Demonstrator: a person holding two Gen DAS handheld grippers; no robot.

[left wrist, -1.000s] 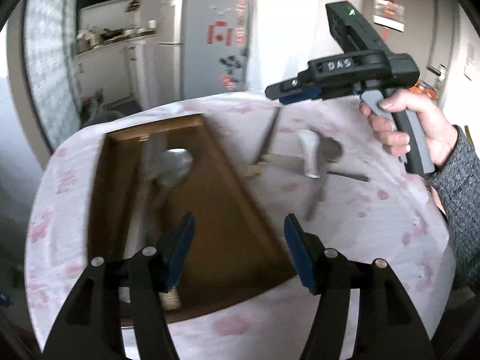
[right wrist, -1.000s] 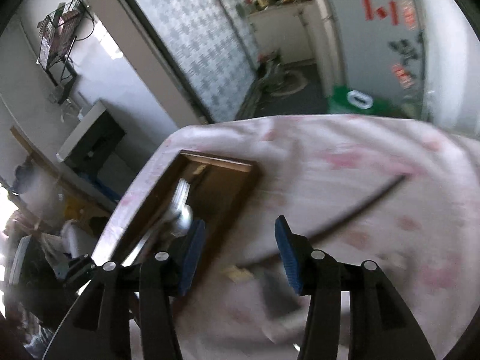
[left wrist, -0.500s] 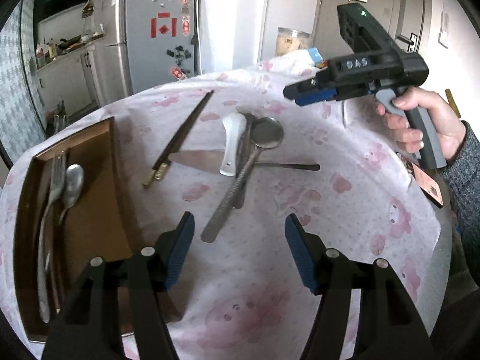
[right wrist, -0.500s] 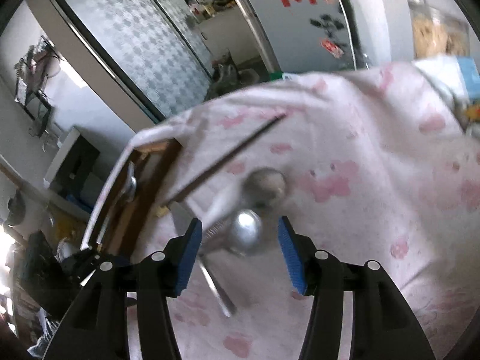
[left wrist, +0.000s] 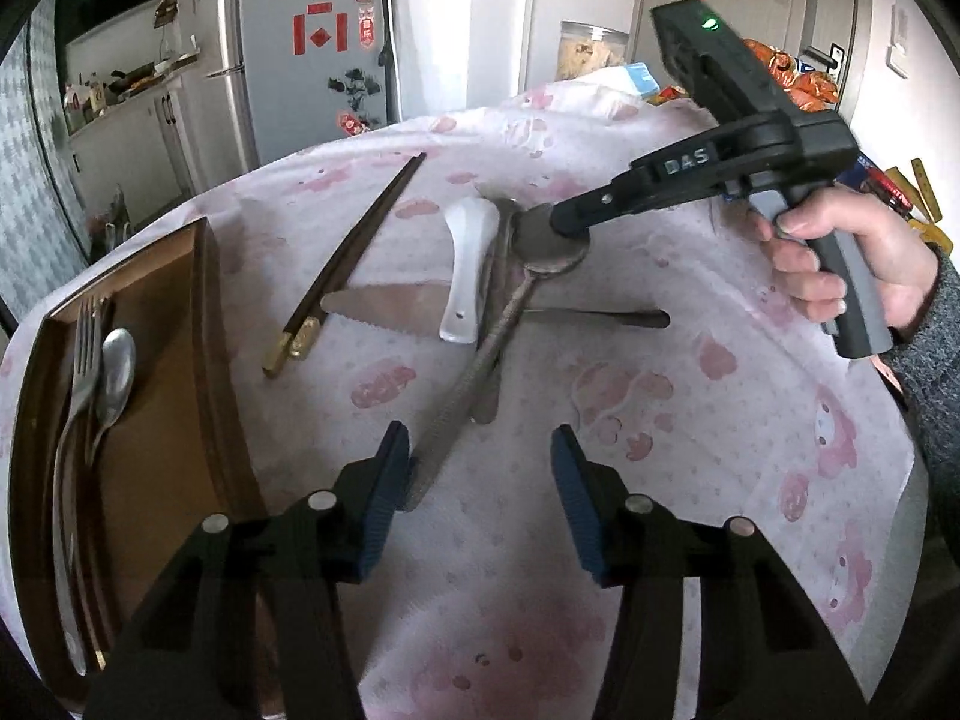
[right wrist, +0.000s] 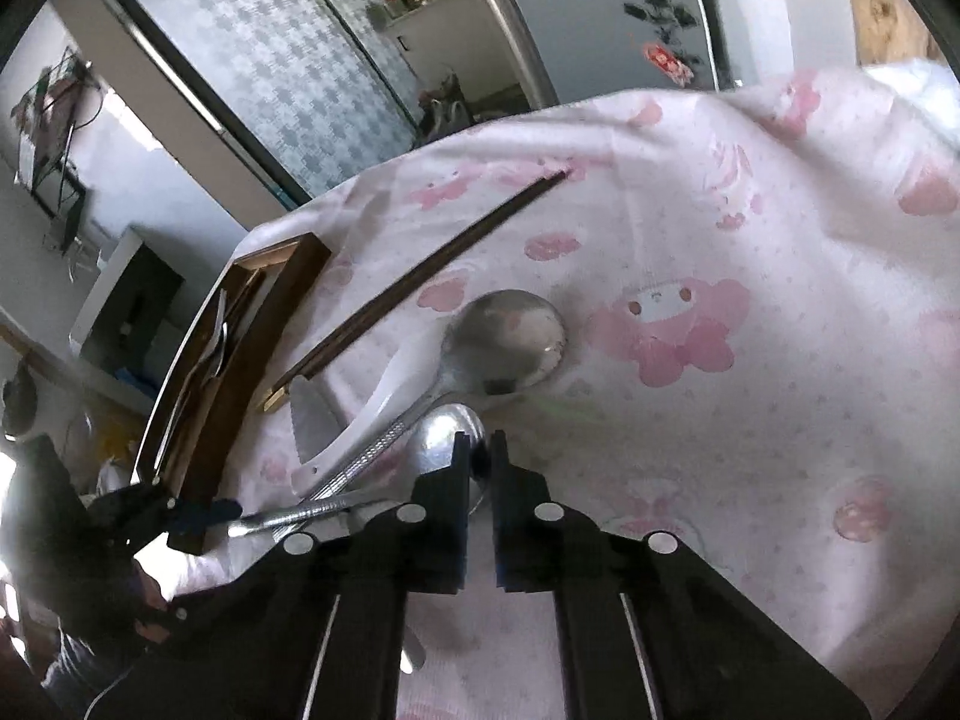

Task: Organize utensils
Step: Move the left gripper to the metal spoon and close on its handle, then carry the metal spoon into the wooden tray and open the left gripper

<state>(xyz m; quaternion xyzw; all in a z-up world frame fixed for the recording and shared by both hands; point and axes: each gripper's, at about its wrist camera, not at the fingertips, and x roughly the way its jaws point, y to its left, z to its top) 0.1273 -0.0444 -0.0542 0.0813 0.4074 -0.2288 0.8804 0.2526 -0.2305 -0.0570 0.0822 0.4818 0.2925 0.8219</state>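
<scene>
Right gripper (right wrist: 477,456): my jaws have just been closing and now stand nearly together, pinching the rim of a metal spoon's bowl (right wrist: 447,435) between the tips. From the left wrist view the same gripper (left wrist: 567,222) reaches down into the pile, my right hand (left wrist: 840,252) wrapped round its handle.

Left gripper (left wrist: 480,474): my jaws have just been narrowing, but they stand apart with nothing pressed between the pads — the end of a textured metal handle (left wrist: 462,396) lies just by the left pad.

Pile of utensils: in the middle of the table, on a white cloth with pink cartoon prints (left wrist: 690,396). A large round ladle-like spoon (right wrist: 507,342) lies beyond the spoon I grip; a white ceramic spoon (left wrist: 471,258) lies beside it, partly over a serrated flat blade (left wrist: 390,312). A dark thin handle (left wrist: 600,317) runs out to the right of the pile.

Chopsticks (left wrist: 354,246): a dark pair with gold-coloured ends, lying together on the cloth between the pile and the tray, touching neither as far as I can see.

Wooden tray (left wrist: 180,360): at the left edge of the table — it holds a fork (left wrist: 81,372) and a spoon (left wrist: 114,372) side by side along its left wall.

Background: a grey fridge (left wrist: 312,60) with red stickers behind the table, snack packets (left wrist: 798,78) at the far right.
</scene>
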